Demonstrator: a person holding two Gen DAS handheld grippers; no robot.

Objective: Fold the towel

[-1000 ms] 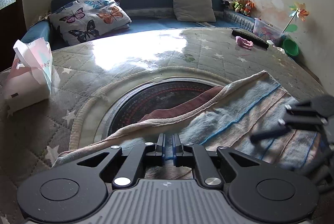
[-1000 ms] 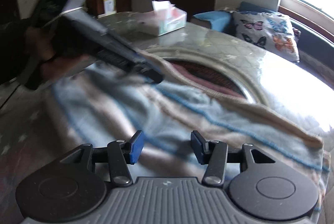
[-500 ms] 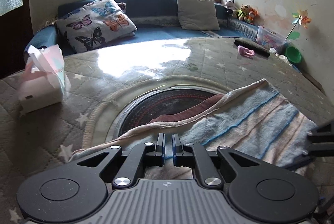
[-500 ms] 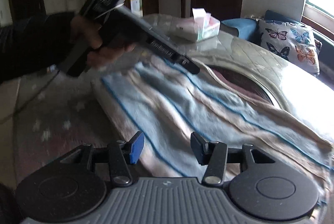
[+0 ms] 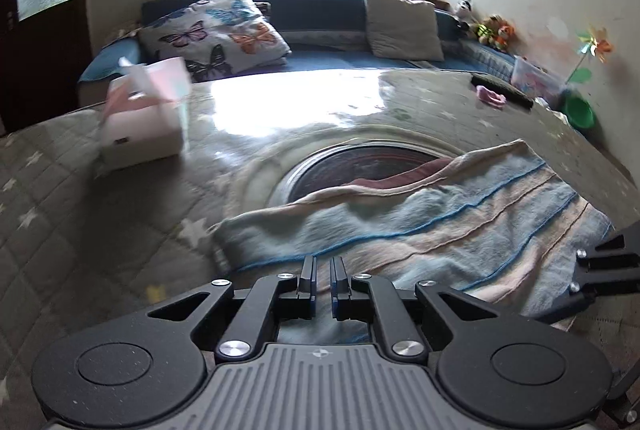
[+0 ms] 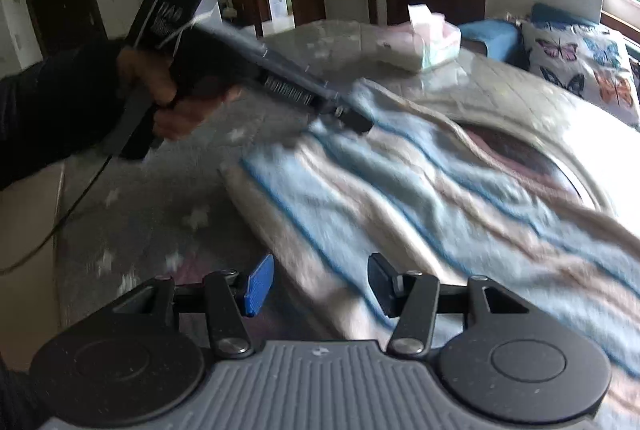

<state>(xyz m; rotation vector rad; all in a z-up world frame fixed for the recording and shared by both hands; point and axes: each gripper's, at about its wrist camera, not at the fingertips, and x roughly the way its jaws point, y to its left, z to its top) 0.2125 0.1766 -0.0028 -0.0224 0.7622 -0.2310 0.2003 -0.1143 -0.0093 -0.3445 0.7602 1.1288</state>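
A towel [image 5: 440, 230] with light blue and pink stripes lies spread on the quilted table cover [image 5: 100, 230], its beige far edge over a dark round inset [image 5: 360, 169]. My left gripper [image 5: 322, 270] hangs over the towel's near-left part, jaws almost together with a thin slit and nothing visibly pinched. In the right wrist view a hand [image 6: 172, 101] holds this left gripper [image 6: 354, 121] near the towel's [image 6: 440, 197] far corner. My right gripper [image 6: 320, 282] stands open above the towel's near edge with nothing between its pads. The left wrist view shows it [image 5: 578, 270] at the right border.
A pink and white tissue box [image 5: 144, 117] stands on the table to the left, far centre [image 6: 432, 41] in the right wrist view. A butterfly cushion [image 5: 216, 37] lies on the bench behind. A pink item [image 5: 490, 95] and a green bowl [image 5: 578, 109] sit far right. A cable [image 6: 60, 222] trails left.
My left gripper has drawn back from the towel's far edge, its jaws unchanged. The right gripper has also pulled back, so more of the towel shows. The towel itself lies where it was.
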